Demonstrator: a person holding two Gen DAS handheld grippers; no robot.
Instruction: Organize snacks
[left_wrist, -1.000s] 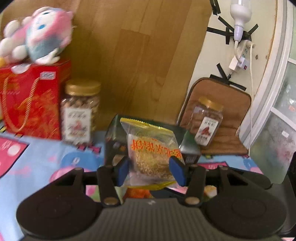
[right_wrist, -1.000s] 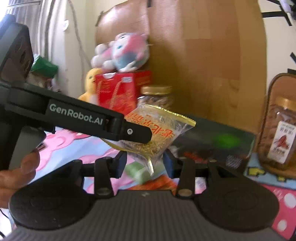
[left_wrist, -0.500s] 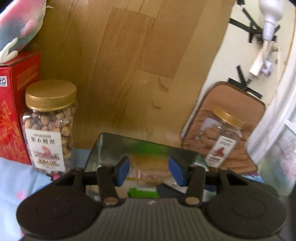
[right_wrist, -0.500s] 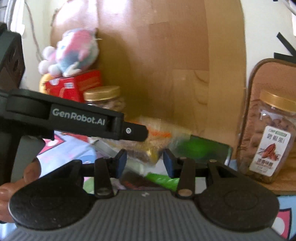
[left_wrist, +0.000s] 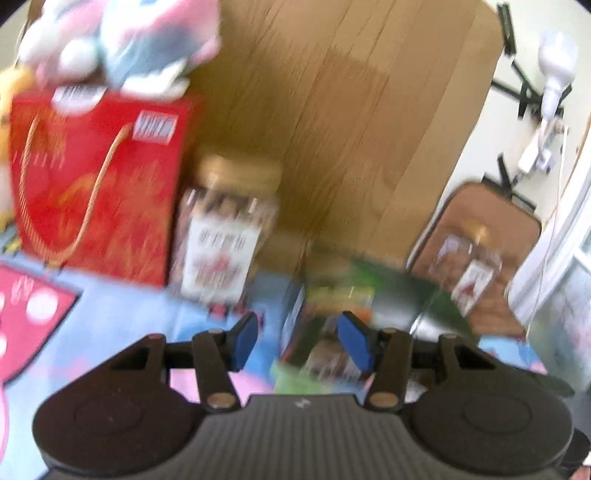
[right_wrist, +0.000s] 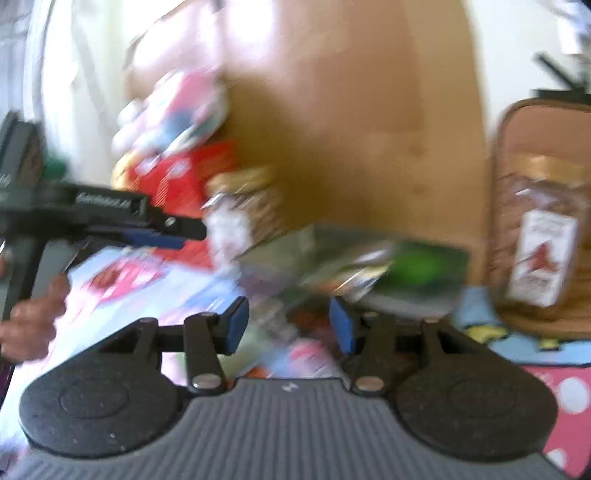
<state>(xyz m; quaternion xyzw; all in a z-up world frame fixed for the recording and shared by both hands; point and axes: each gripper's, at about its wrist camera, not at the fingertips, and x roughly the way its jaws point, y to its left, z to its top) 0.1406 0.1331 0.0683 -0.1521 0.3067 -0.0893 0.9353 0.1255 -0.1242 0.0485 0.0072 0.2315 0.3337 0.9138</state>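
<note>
While jaws gape empty, left hand-held gripper hovers before snack box.

Red gift box with gold pattern, gold-lidded jar, blue-padded claw, pink dotted cloth.

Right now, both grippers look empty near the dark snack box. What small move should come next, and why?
Probably draw the left gripper back toward loose snacks. Its jaws stand open and empty, and a packet seems to lie in the dark box, though blur hides detail. The right gripper, just opening, holds nothing.

Empty left hand-held gripper (pads apart) above snack box
</note>
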